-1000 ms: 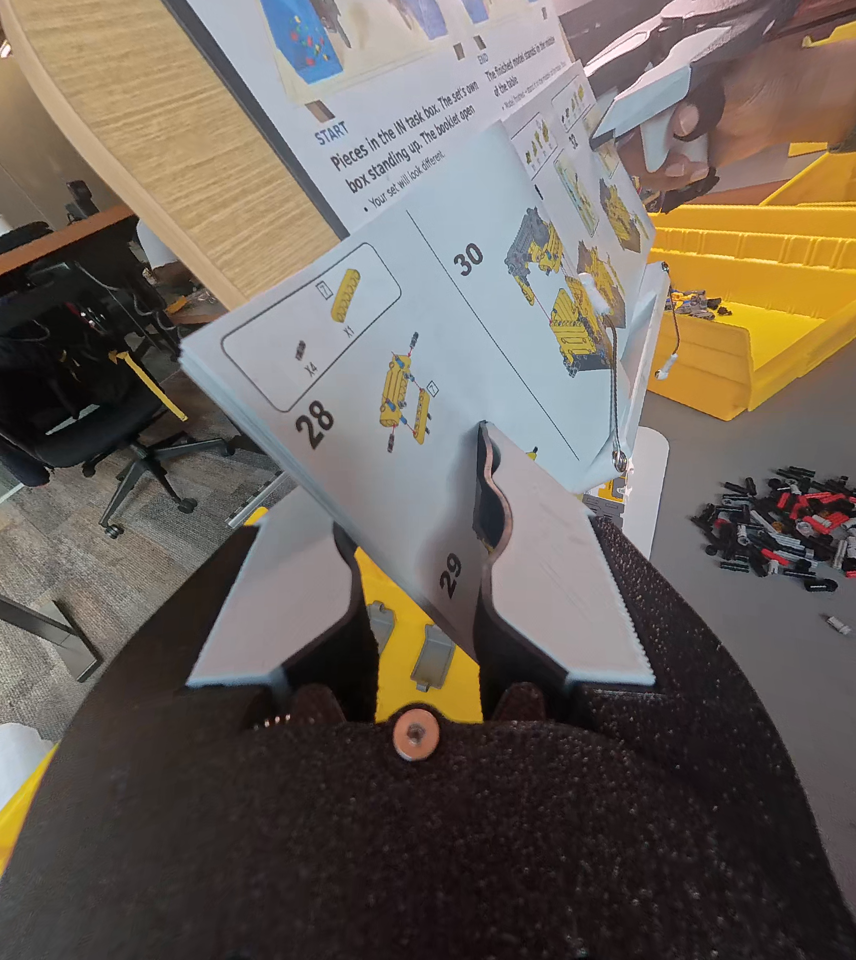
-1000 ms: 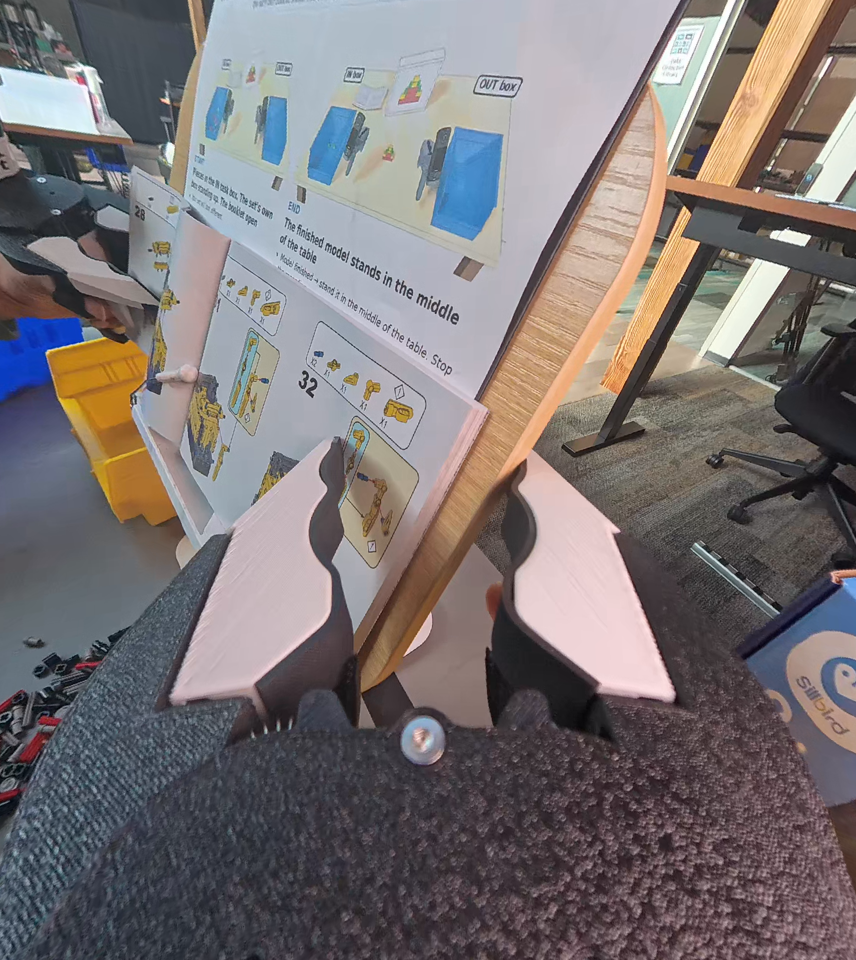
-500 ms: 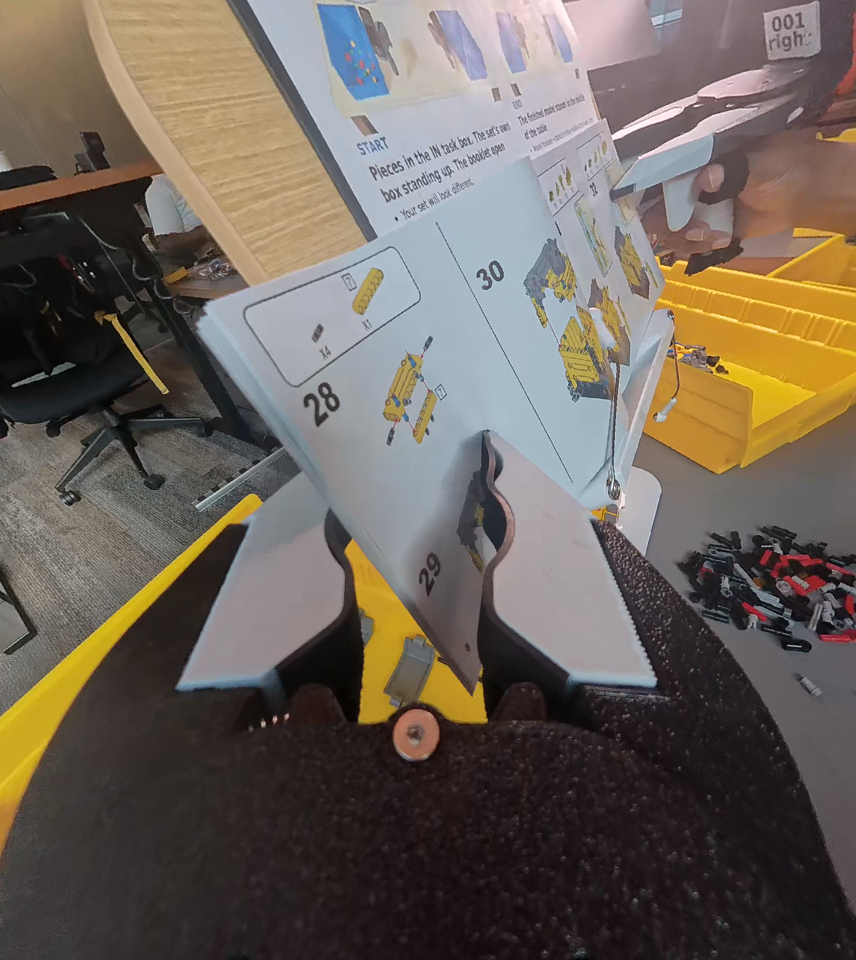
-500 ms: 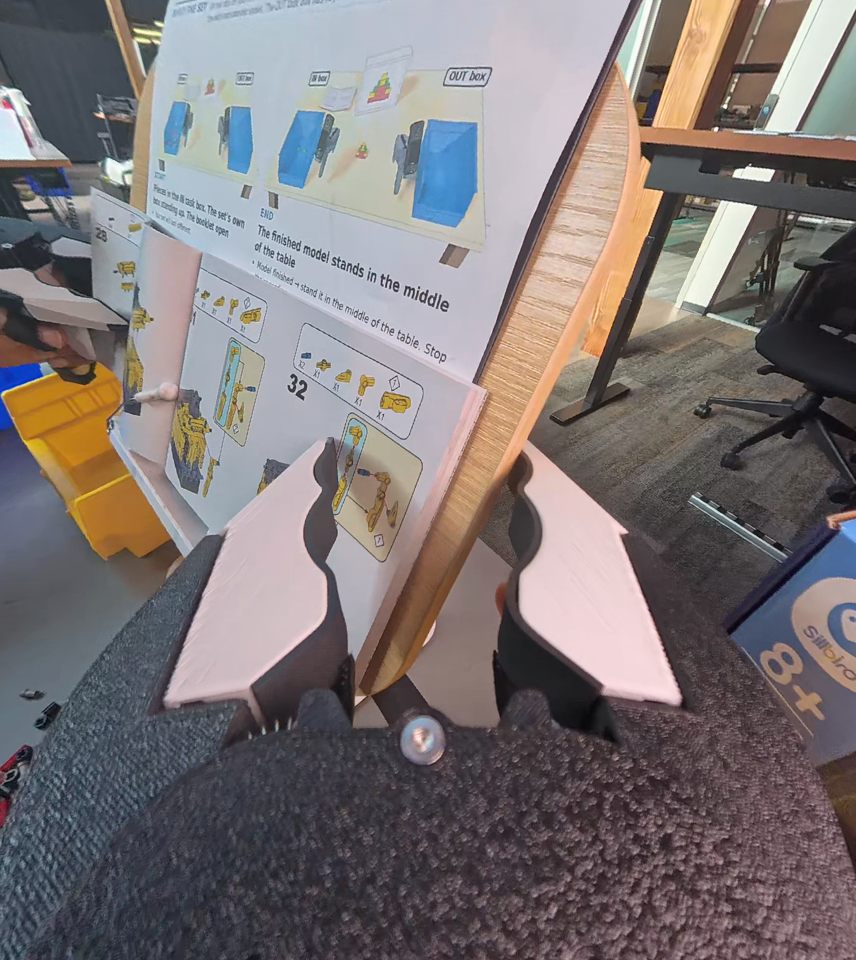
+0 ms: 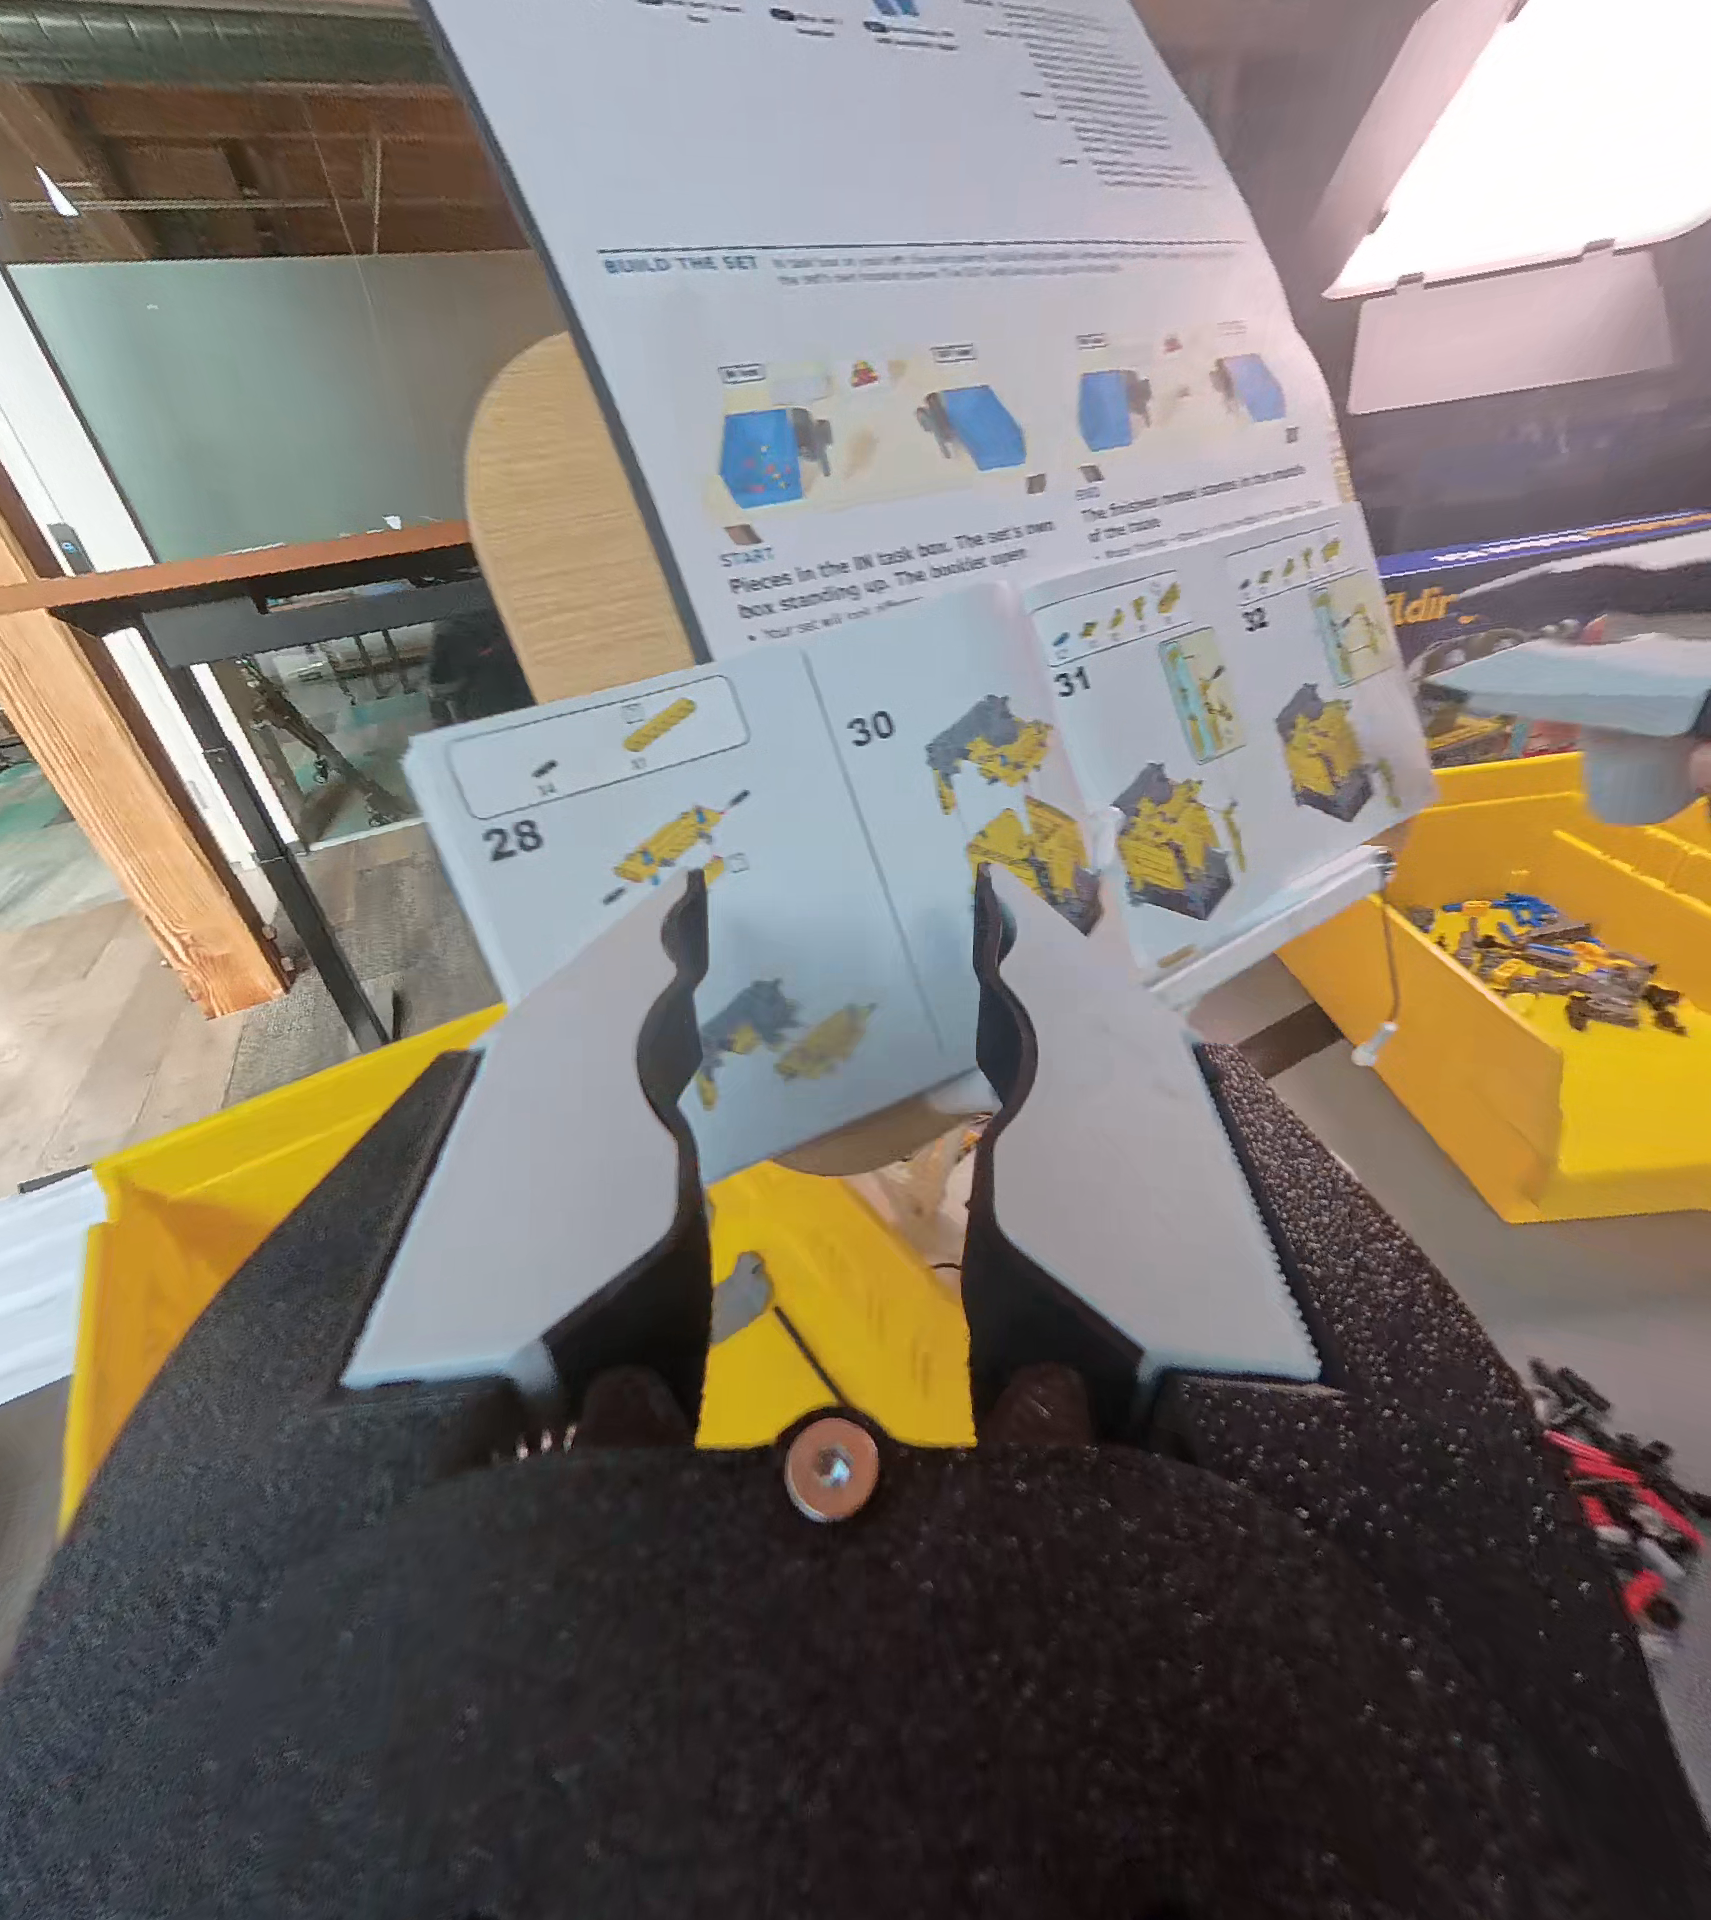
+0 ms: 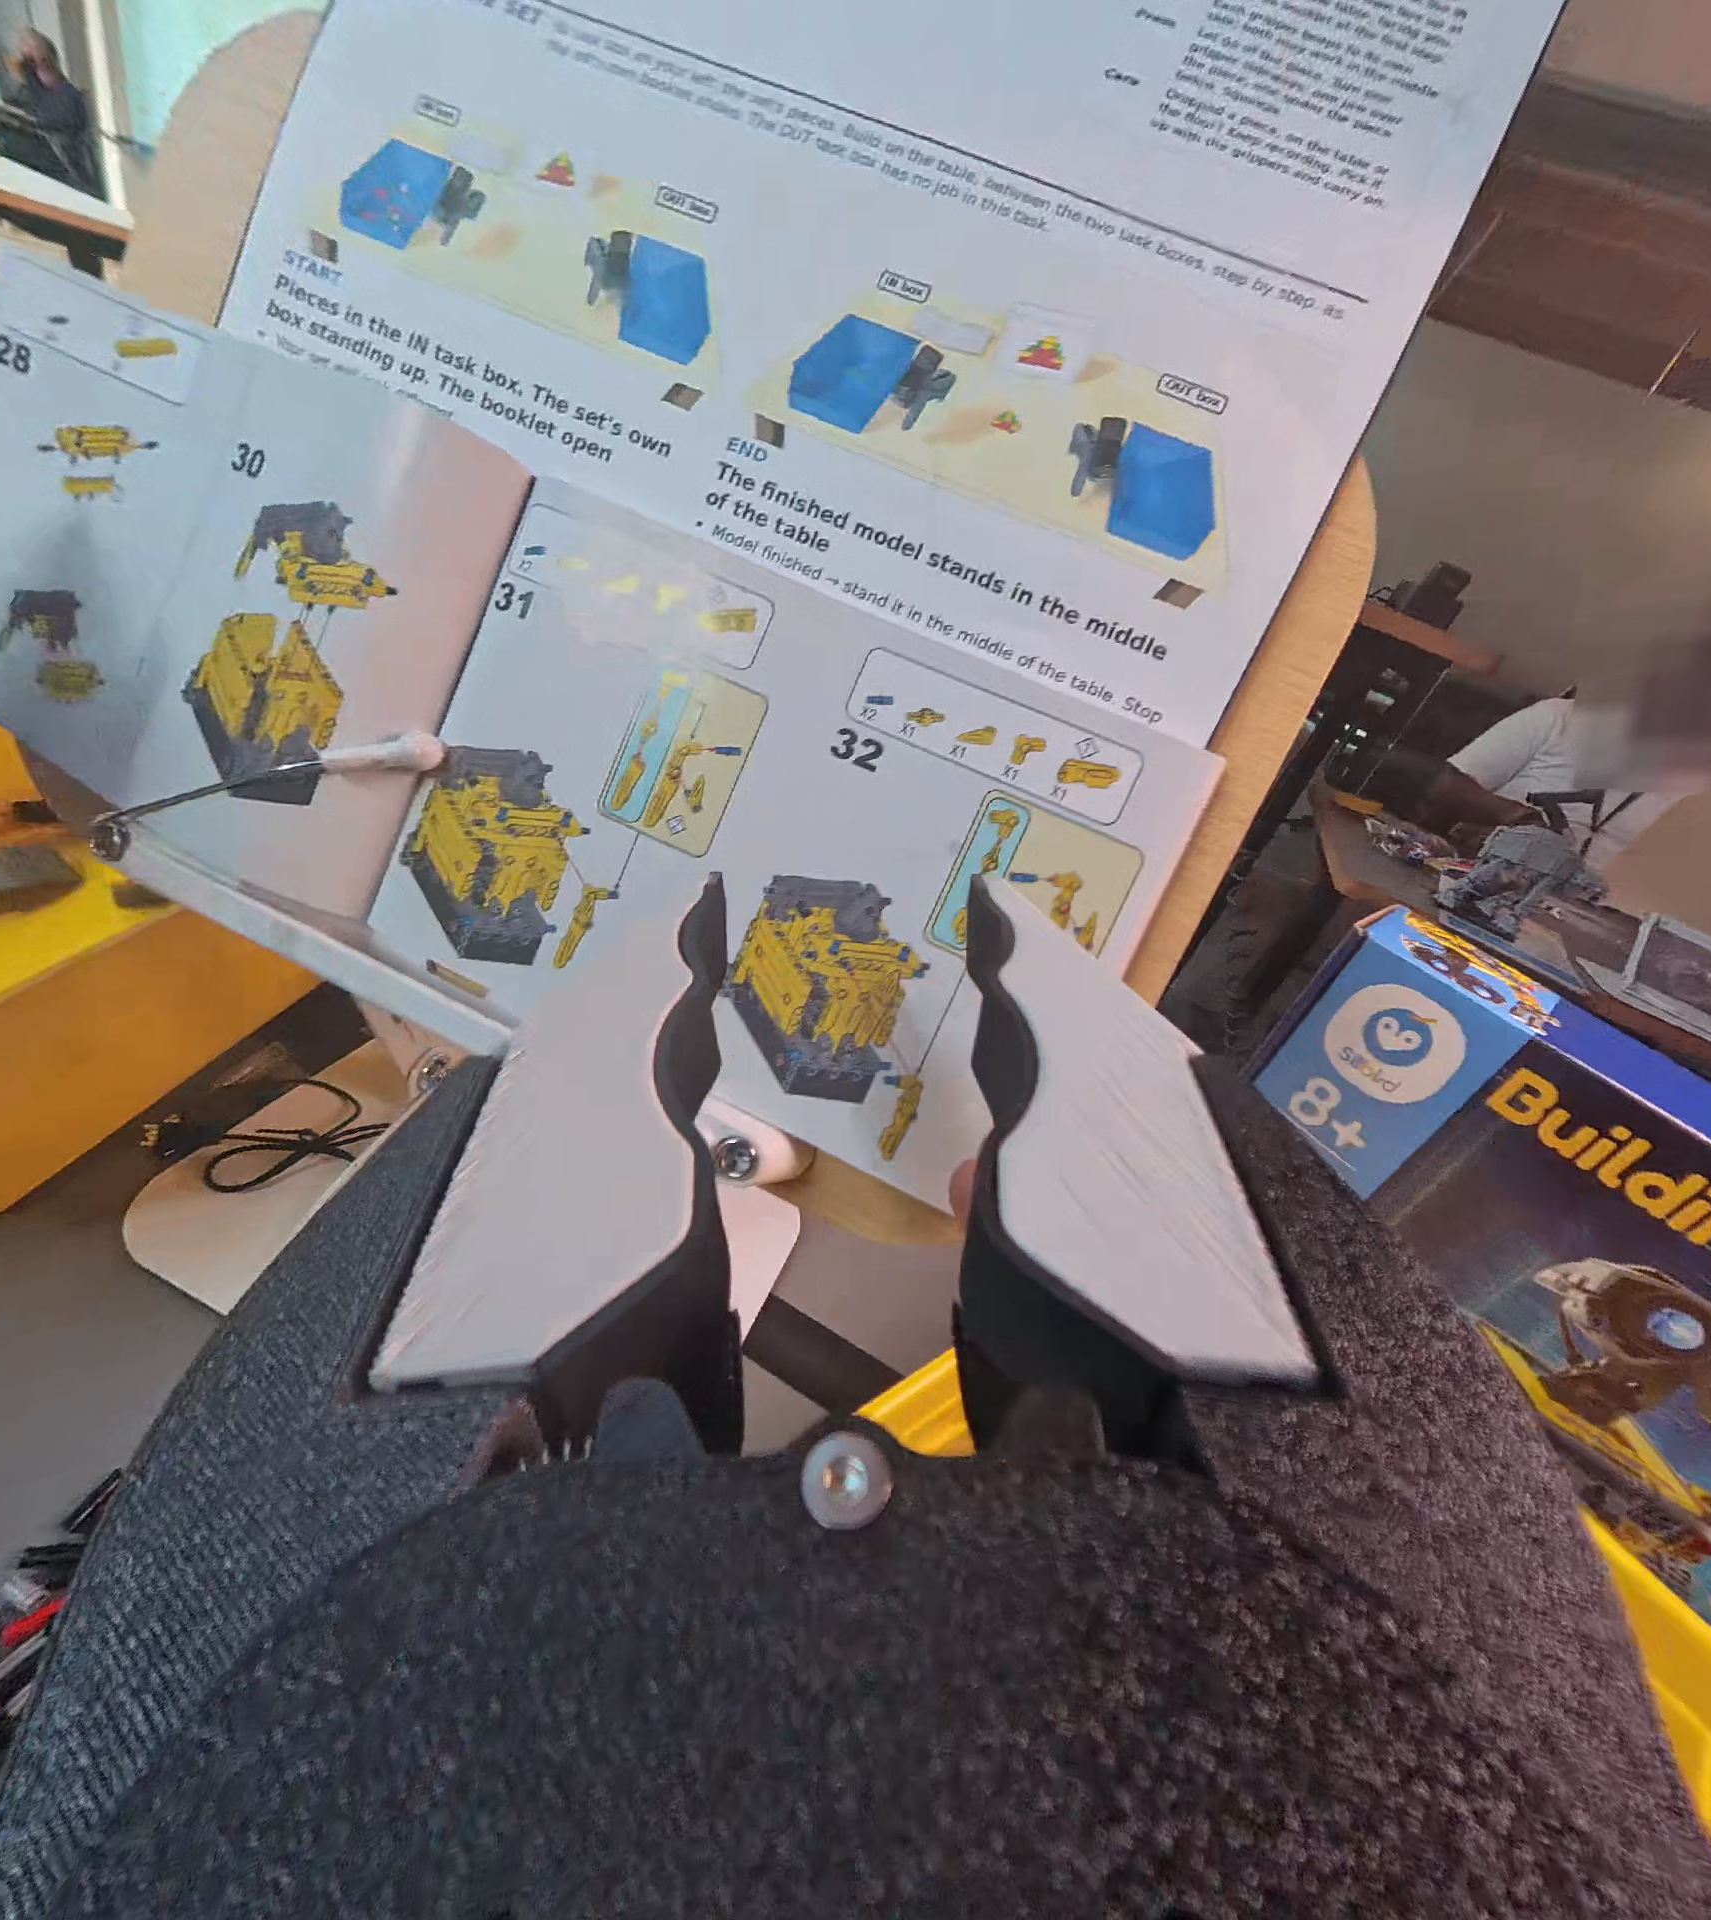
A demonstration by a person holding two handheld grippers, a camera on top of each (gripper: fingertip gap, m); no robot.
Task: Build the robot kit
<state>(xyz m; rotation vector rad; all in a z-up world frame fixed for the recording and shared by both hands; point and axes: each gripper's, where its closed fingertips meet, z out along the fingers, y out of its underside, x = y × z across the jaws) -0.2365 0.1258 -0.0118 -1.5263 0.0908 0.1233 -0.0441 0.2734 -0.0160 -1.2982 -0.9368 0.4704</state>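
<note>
Two yellow bins (image 5: 1516, 1101) (image 5: 207, 1216): right one holds loose bricks (image 5: 1547, 956)

A grey surface (image 5: 1453, 1309) carries everything. On it stand yellow bins: one (image 5: 1516, 1049) to the right in the left wrist view, holding loose yellow, blue and dark pieces, and another (image 5: 207, 1226) close under the camera. A pile of black and red pieces (image 5: 1630, 1496) lies loose on the surface at the right edge. A wooden stand (image 6: 238, 1226) rests its pale base on the surface, with a black cord (image 6: 279, 1143) coiled on that base. A blue box (image 6: 1578, 1174) sits to the right of the stand.
</note>
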